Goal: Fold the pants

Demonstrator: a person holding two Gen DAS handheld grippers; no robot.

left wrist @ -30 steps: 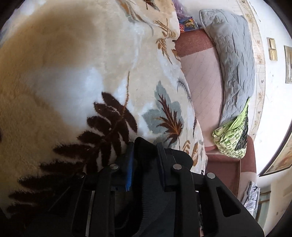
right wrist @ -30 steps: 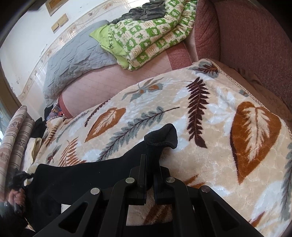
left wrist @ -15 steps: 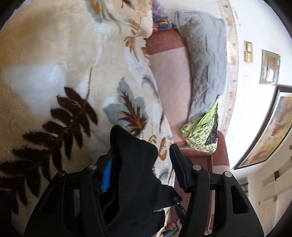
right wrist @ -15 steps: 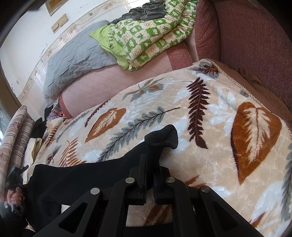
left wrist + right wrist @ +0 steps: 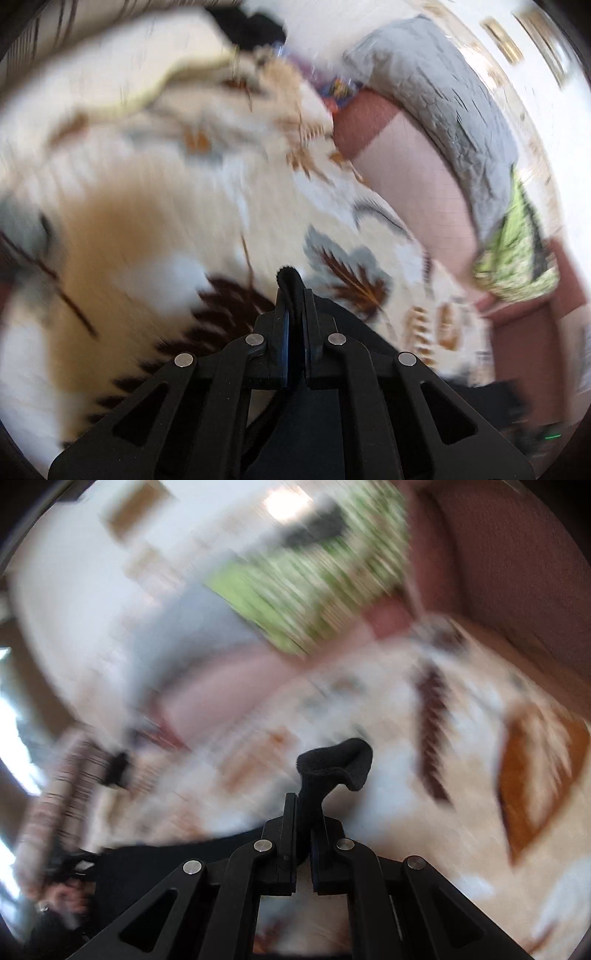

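Observation:
The black pants [image 5: 332,768] hang between both grippers above a cream blanket with a leaf pattern [image 5: 461,738]. My right gripper [image 5: 304,808] is shut on a bunched end of the black cloth, which sticks up past the fingertips. My left gripper [image 5: 293,295] is shut on another edge of the pants [image 5: 290,277]; only a small black tuft shows above its jaws. More black cloth [image 5: 155,864] stretches to the lower left in the right wrist view. Both views are blurred by motion.
The leaf blanket [image 5: 184,184] covers the bed or sofa. A grey quilt [image 5: 443,103] and a green patterned cloth [image 5: 517,251] lie along a pink cushion [image 5: 424,177] by the wall. A dark red sofa back [image 5: 517,572] stands at the right.
My left gripper was open around the black cloth half a second ago; now it is shut on it. Both grippers are moving fast and the right one has lifted and swung with the pants.

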